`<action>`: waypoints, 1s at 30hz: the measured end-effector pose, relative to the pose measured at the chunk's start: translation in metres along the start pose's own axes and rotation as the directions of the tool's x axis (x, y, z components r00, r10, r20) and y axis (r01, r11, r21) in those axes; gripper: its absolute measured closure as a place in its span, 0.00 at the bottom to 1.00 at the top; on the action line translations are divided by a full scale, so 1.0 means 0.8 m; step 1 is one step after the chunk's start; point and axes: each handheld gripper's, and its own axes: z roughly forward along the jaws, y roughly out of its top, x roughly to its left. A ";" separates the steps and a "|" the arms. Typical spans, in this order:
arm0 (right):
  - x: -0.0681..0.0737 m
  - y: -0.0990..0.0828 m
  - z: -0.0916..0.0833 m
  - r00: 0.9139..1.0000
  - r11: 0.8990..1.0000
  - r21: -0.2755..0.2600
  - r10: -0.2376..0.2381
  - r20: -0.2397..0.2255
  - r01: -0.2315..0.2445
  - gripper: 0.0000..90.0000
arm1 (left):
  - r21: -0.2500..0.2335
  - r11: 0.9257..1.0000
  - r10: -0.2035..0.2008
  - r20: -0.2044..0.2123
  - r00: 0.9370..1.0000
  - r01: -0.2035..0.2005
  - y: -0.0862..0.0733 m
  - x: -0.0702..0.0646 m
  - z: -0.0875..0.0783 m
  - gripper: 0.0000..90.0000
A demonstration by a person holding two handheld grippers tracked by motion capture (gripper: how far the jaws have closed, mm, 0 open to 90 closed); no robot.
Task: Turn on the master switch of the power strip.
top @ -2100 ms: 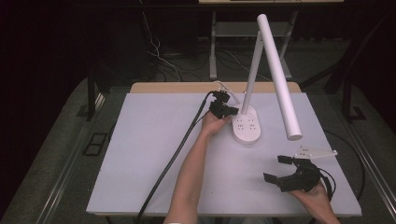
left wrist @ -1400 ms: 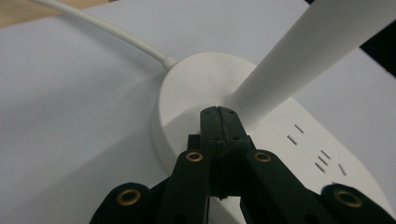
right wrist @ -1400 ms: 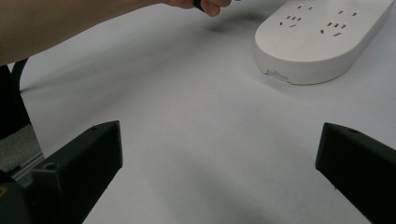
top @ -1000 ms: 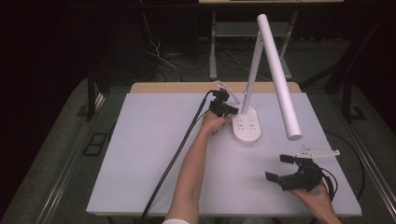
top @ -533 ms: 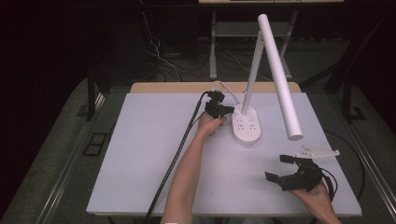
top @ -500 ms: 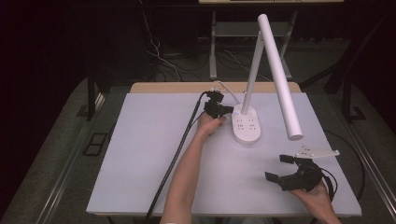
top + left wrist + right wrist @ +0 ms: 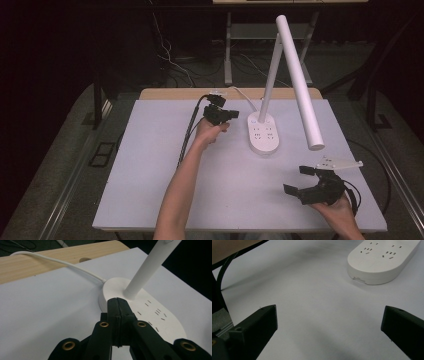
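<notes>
A person's left gripper (image 7: 227, 114) hangs just beside the round rear end of a white desk lamp's base (image 7: 263, 132), its jaws pressed together with nothing between them. In the left gripper view, the closed tips (image 7: 117, 305) sit directly before the base (image 7: 160, 315), close to where the slanting white stem (image 7: 147, 267) rises from it; whether they touch it cannot be told. A white cord (image 7: 60, 262) leaves the base on the far side of the tips and runs over the table's wooden edge (image 7: 37, 265). The right gripper (image 7: 306, 181) rests well apart, near the front of the white table (image 7: 150, 165), jaws spread wide and empty. Ahead of those jaws, the base's socket end (image 7: 384, 258) lies across bare tabletop. The lamp's long head (image 7: 299, 80) slopes overhead between the two tools.
</notes>
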 end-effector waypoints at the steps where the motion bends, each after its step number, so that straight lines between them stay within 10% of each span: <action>1: 0.000 0.000 0.000 1.000 1.000 0.000 -0.001 0.001 0.001 0.00 | -0.005 1.000 0.000 0.006 1.000 0.000 0.000 0.000 -0.005 0.99; 7: 0.001 0.000 0.000 1.000 1.000 0.004 0.001 0.000 -0.001 0.00 | 0.017 0.999 0.028 0.044 0.999 -0.029 -0.005 -0.004 -0.028 0.75; 17: 0.001 0.000 0.000 1.000 1.000 0.003 -0.003 0.003 0.003 0.00 | 0.078 0.996 0.033 0.082 0.996 -0.039 -0.017 -0.013 -0.058 0.00; 30: 0.002 0.000 0.000 1.000 1.000 0.004 -0.003 0.004 0.003 0.00 | 0.019 0.997 0.080 0.057 0.995 -0.081 -0.034 -0.028 -0.120 0.00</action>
